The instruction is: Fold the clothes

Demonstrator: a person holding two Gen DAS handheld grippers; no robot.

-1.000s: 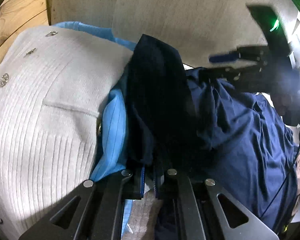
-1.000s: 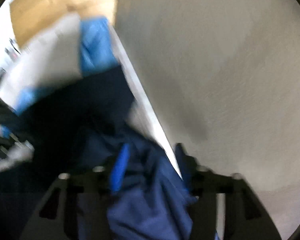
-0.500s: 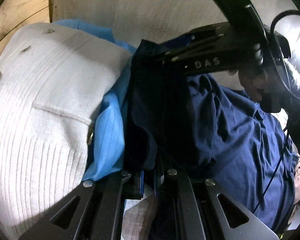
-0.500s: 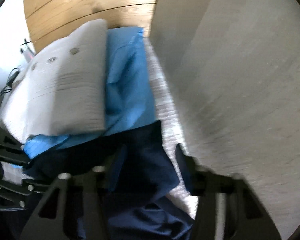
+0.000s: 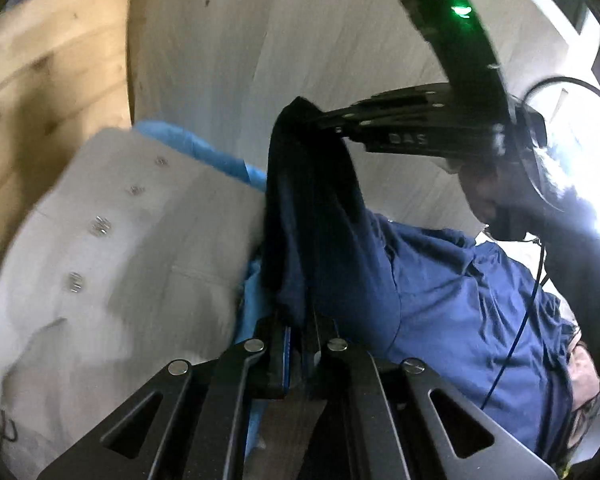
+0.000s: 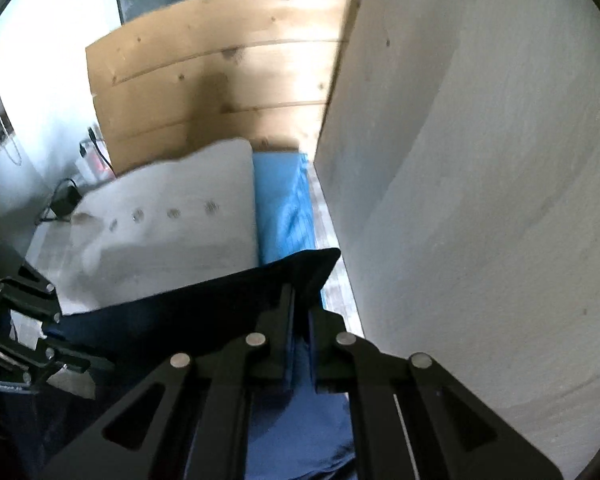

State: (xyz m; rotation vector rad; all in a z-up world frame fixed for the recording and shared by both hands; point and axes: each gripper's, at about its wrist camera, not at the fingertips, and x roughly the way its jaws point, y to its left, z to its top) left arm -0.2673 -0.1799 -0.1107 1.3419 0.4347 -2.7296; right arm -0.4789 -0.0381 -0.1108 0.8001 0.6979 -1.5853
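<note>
We find the right gripper [image 6: 300, 312] newly clamped beside the left gripper [image 5: 300, 332]; the navy garment [image 5: 312, 208] now hangs lifted for folding

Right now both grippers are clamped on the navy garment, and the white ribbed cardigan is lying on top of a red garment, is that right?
Not quite. The garment under the white ribbed cardigan is light blue, not red, as the right wrist view shows. Both grippers, left and right, do clamp the navy garment.
</note>
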